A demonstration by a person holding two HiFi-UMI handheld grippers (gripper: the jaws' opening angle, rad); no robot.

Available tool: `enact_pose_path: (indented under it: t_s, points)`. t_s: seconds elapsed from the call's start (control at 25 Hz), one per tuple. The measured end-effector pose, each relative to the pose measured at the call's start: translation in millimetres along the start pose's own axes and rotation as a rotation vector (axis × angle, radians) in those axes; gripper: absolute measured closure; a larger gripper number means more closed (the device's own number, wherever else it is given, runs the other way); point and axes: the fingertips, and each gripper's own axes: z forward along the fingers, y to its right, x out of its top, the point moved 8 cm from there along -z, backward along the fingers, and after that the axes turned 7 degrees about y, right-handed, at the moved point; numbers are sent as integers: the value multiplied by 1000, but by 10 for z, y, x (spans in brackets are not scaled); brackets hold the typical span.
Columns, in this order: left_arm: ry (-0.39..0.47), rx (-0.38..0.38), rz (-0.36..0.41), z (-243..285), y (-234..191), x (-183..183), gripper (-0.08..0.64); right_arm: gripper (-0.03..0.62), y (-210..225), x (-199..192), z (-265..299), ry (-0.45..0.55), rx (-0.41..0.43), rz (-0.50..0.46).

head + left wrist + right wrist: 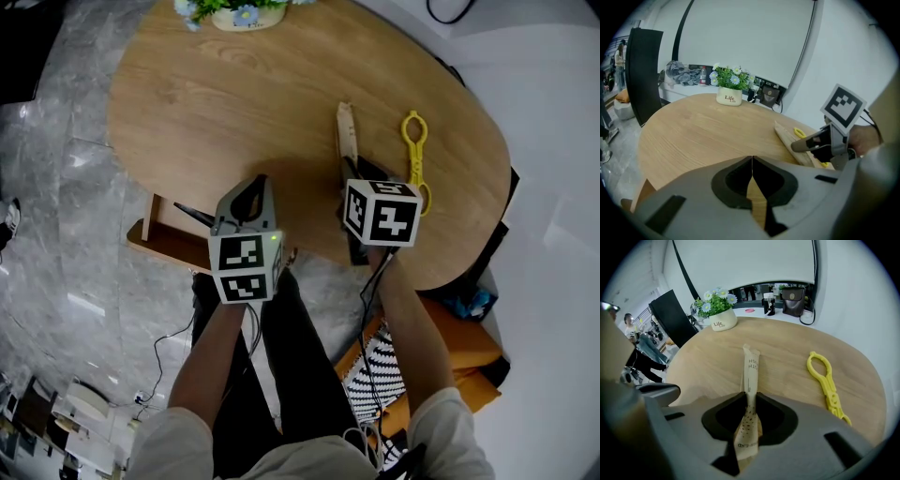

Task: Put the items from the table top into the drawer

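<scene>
Plainly, the paper packet (749, 376) is long, slim and tan, with dark print and speckles at its near end, and it lies near the table's (234, 103) front edge. The right gripper (749, 397) is clamped on that near end. The left gripper (752, 161) has its jaws pressed together, empty, beside the open drawer (159, 239). Yellow tongs (827, 383) lie just right of the packet, and open wood runs beyond to the flower pot (723, 320).

Left gripper (752, 161): jaws together, nothing between them. Beyond lies a wooden table (693, 136) with a flower pot (729, 98) at the far edge. Right gripper (799, 146) meets a long paper packet (786, 137); a yellow tool (800, 132) lies just behind.
</scene>
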Motion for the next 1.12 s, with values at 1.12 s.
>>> enact_pose_path:
  t_s: [1.12]
  points:
    - [29,67,-59,-846,-539,-274,550,543,-924,-118,-368,25,46,-108]
